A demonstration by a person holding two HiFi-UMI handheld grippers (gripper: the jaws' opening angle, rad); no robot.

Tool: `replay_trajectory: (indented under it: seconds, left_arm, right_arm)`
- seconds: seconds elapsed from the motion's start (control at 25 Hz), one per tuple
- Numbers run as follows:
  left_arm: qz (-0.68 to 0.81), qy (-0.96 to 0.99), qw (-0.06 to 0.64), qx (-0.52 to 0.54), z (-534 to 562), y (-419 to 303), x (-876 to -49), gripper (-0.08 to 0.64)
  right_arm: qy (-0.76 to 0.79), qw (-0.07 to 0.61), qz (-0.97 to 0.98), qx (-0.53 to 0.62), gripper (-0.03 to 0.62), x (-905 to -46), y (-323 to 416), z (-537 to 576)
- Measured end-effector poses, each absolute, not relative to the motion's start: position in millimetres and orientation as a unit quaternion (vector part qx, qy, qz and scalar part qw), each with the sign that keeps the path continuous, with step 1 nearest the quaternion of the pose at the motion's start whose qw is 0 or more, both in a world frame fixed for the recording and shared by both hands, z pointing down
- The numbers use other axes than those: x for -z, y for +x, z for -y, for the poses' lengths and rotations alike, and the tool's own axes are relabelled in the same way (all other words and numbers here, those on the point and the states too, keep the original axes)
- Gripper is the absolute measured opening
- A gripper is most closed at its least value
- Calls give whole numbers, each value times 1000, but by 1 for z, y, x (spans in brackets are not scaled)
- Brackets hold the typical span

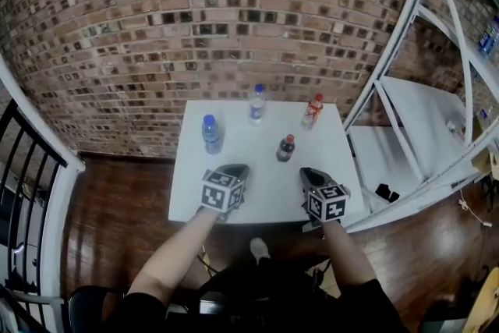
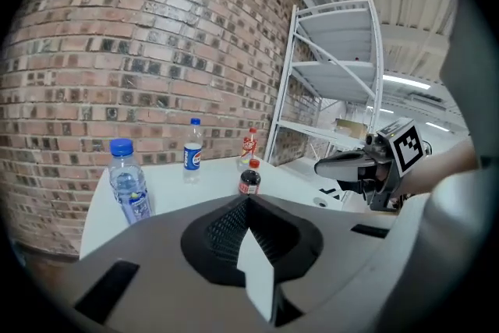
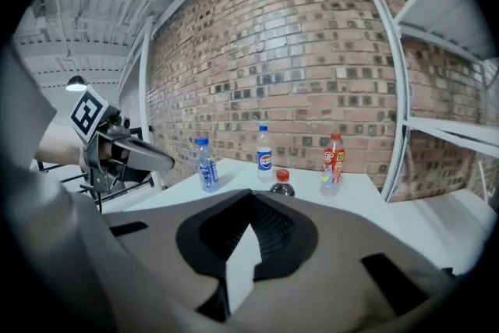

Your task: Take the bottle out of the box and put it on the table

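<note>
Bottles (image 1: pixel 286 147) stand on table (image 1: pixel 265 177); left gripper (image 1: pixel 235 169), right gripper (image 1: pixel 309 174) jaws closed.

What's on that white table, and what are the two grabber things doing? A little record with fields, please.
Table: white, by brick wall
Bottles: four, upright, apart
Kinds: blue-capped water bottle; blue-labelled bottle; red-labelled bottle; small dark bottle
Left gripper: shut, holding nothing
Right gripper: shut, holding nothing
Box: none in view
</note>
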State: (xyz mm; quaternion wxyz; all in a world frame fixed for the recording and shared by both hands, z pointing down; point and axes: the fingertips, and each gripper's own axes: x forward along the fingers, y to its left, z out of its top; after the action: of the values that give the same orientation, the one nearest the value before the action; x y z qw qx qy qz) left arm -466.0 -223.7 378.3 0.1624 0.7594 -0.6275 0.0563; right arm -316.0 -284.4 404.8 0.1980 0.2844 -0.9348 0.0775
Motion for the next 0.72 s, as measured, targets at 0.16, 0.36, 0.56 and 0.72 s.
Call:
replay_trajectory:
  seconds: [0.16,0.36,0.56,0.72]
  left_arm:
    - [624,767,140,-52,189,-460,-364,3]
    - [623,773,116,-32,165,-461,-340,3]
    - [631,770,93,19,138,-475,-310,3]
    - [634,767,77,60,114,-486,-297,3]
  right_arm:
    - [295,181,934,-85,0,-390,-310,251]
    - [291,117,941,-130,0,-355,-303,230]
    - [263,-14,938,-225,0,-306,-281,218]
    - [260,-28,934,-242,0,-297,-261,219]
